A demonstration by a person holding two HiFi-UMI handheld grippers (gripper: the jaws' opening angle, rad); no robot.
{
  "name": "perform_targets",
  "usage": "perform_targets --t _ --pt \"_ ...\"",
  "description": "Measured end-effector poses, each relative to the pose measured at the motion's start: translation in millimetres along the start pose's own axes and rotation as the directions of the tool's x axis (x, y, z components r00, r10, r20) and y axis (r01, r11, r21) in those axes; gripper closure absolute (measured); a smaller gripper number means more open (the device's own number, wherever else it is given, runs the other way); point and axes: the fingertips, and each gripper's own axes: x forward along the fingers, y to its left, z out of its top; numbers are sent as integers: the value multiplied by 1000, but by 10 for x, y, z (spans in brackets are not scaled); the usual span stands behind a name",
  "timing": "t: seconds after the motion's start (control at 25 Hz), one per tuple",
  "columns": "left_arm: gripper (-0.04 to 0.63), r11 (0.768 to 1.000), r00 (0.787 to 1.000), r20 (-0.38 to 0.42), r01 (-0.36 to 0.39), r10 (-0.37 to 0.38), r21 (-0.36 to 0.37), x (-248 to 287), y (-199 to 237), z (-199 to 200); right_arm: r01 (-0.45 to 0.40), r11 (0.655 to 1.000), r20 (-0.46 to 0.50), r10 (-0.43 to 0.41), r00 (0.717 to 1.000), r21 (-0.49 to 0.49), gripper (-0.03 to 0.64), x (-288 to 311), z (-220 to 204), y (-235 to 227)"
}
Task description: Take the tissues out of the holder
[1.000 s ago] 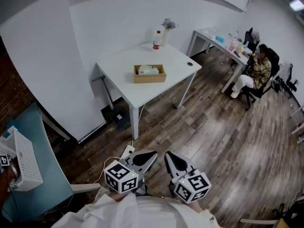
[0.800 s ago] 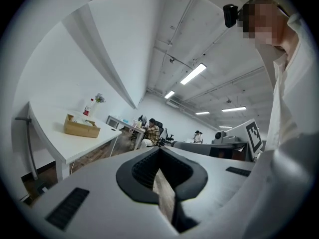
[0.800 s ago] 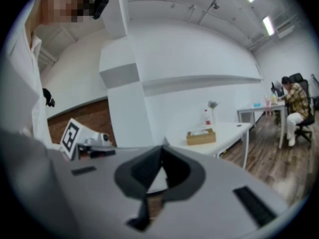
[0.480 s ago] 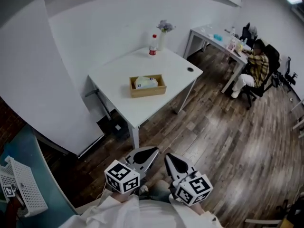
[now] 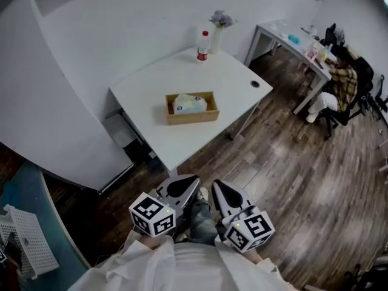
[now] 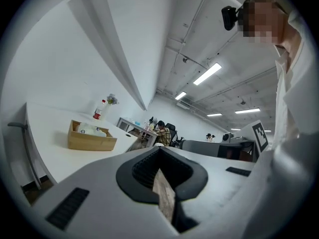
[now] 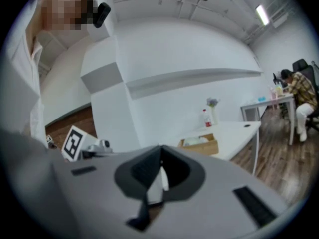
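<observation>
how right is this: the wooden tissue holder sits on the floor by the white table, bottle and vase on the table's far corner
Wrong place: the head view shows the wooden holder up on the white table itself. Bottle and vase are at its far corner.

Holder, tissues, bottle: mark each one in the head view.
holder [image 5: 193,117], head view, front wooden wall.
tissues [image 5: 190,103], head view, middle of the pack's top.
bottle [image 5: 202,45], head view, body above the red band.
</observation>
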Motion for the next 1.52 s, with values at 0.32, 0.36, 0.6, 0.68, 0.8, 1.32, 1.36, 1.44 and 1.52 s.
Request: perform_targets --t 0.32,0.36,0.6,0.68,0.8,1.32,1.36,1.44,1.52 --pt "583 996 995 62 -75 78 -38 704 653 449 -110 994 -43 109 993 -19 606 790 423 -717" --pt "583 996 994 69 -82 84 -42 798 723 497 -122 992 -47 120 992 -20 606 879 472 -815" --pt "583 990 988 58 -142 143 -23 1285 1051 602 -185 983 -75 183 980 -18 606 1324 698 -1329" --pt "583 986 985 53 -162 164 -33 1396 1140 572 -209 978 -93 206 974 -22 606 1443 718 -1434" --pt "583 981 980 55 -186 189 -58 1512 1252 554 -234 972 -112 231 966 -16 606 1578 739 -1535" --pt "583 973 971 97 -209 218 -100 1600 1491 643 -252 968 -158 251 955 15 606 1641 624 -1668" --pt "583 972 970 96 -215 224 -97 1602 1526 655 -243 970 -153 242 958 17 606 1644 635 -1690" --pt "583 973 971 86 -213 221 -90 1618 1572 672 -218 976 -133 218 967 21 606 1659 678 -1746" --pt "583 976 977 66 -196 202 -95 1647 1589 680 -194 981 -121 196 973 25 606 1685 726 -1803"
